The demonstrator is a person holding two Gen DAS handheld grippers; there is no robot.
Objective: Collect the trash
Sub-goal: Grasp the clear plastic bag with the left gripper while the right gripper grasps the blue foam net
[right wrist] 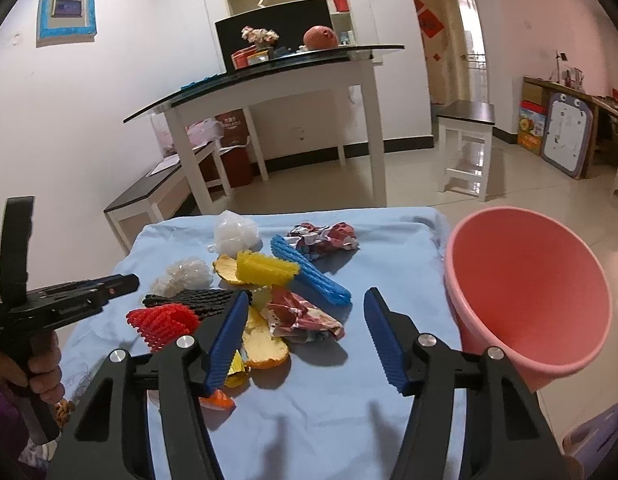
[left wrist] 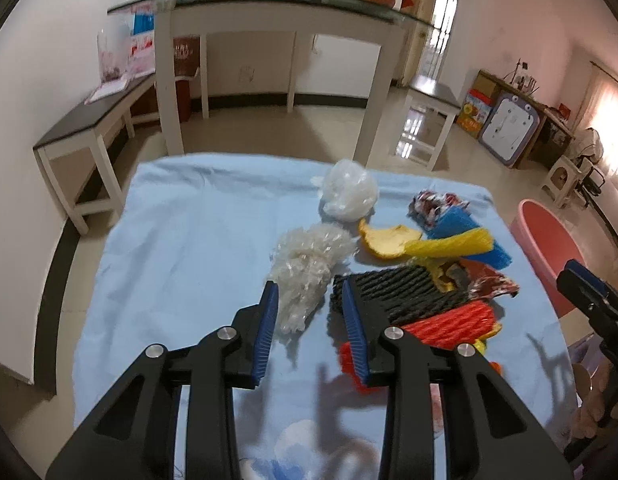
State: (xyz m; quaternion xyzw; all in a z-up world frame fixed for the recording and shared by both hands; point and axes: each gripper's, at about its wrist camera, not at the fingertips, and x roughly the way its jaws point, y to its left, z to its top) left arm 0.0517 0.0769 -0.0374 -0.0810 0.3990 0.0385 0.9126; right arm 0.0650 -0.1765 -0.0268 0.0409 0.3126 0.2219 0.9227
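The left gripper (left wrist: 309, 300) hung wide and empty, the clear wrap (left wrist: 309, 268) at 12 o'clock between its pads, long axis toward them. The right gripper (right wrist: 305, 300), also wide, faced the wrapper (right wrist: 305, 316); the basin (right wrist: 529, 296) sat at 2.

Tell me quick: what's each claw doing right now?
Left claw: open, holding nothing, over the clear plastic wad.
Right claw: open, holding nothing, over the wrapper.
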